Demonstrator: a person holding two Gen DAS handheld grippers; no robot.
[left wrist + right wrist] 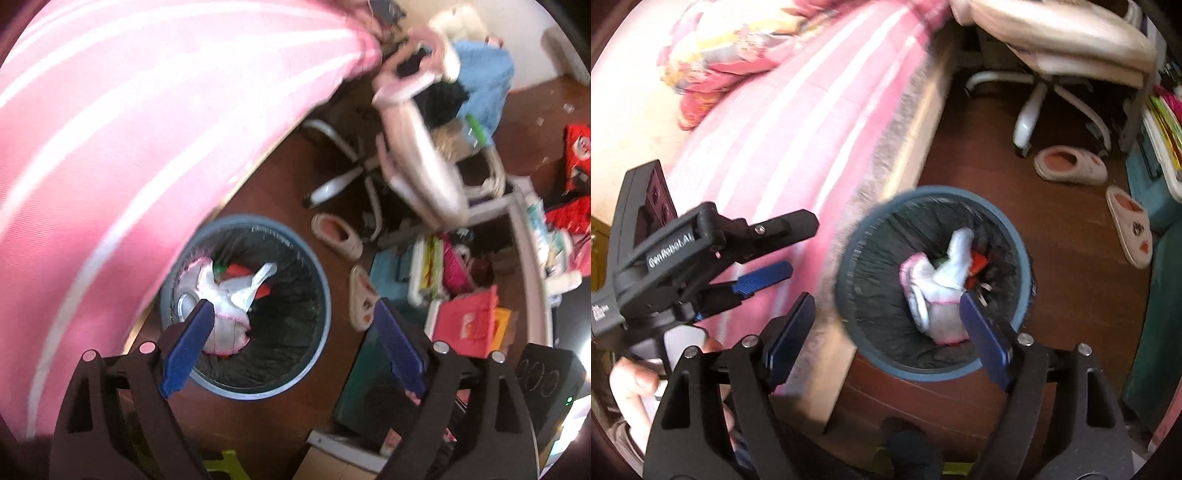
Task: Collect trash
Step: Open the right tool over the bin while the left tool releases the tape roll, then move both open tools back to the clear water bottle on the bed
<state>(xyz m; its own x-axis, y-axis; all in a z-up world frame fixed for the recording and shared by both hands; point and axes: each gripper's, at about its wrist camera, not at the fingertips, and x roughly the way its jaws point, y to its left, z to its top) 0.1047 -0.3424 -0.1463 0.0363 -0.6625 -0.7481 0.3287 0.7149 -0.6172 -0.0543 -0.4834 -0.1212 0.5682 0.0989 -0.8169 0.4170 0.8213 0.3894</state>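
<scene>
A round blue-grey trash bin (317, 273) with a black liner stands on the brown floor beside the bed; it also shows in the right wrist view (1023, 243). Inside lies a white plastic bag with pink trim (236, 295), also seen from the right (938, 291), over red scraps. My left gripper (293, 308) is open and empty above the bin. My right gripper (888, 301) is open and empty above the bin's near rim. The left gripper (764, 277) shows in the right wrist view, held over the bed.
A bed with a pink striped cover (110, 147) fills the left. A white swivel chair (417, 158) piled with clothes stands behind the bin. Two slippers (1071, 166) lie on the floor. Boxes, books and bags (454, 288) crowd the right side under a desk.
</scene>
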